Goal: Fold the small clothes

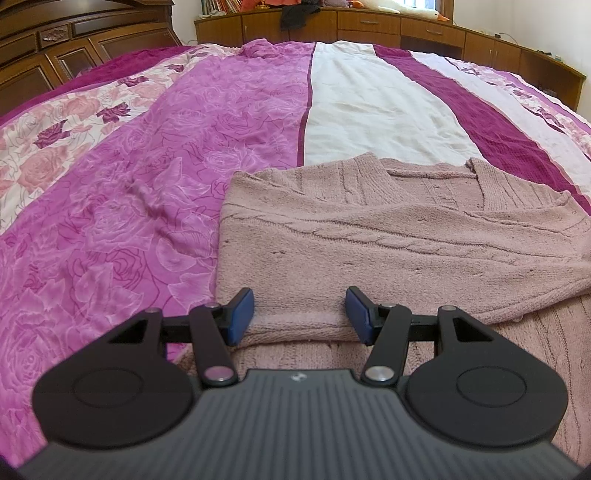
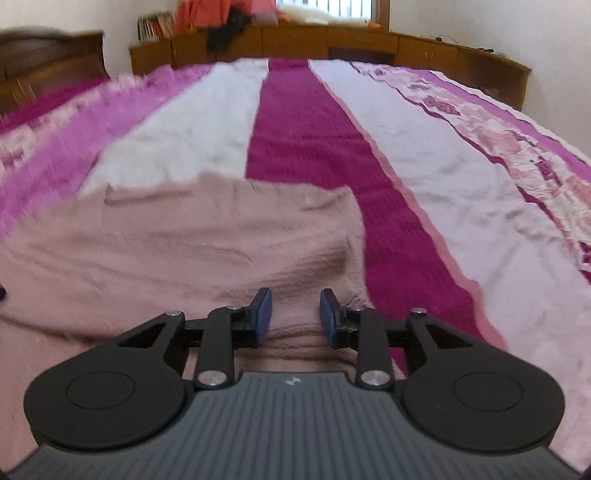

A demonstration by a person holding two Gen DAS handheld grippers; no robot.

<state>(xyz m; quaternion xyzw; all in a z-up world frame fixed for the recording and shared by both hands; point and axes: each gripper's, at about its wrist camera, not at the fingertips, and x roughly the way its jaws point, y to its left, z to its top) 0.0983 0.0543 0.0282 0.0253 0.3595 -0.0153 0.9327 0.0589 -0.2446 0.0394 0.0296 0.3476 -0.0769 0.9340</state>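
A dusty-pink knit sweater (image 1: 388, 236) lies on the bed, a sleeve folded across its body. My left gripper (image 1: 300, 314) is open, its blue pads either side of a folded edge at the sweater's near left part, low over the knit. In the right wrist view the same sweater (image 2: 177, 251) fills the left and middle. My right gripper (image 2: 295, 317) is open over the sweater's near right edge, where the knit bunches into small folds. That view is blurred.
The bed is covered by a spread with magenta, rose-print and white stripes (image 1: 147, 184). A wooden headboard (image 1: 55, 48) stands at the far left. Low wooden cabinets (image 1: 369, 26) with books and clothes on top run along the far wall.
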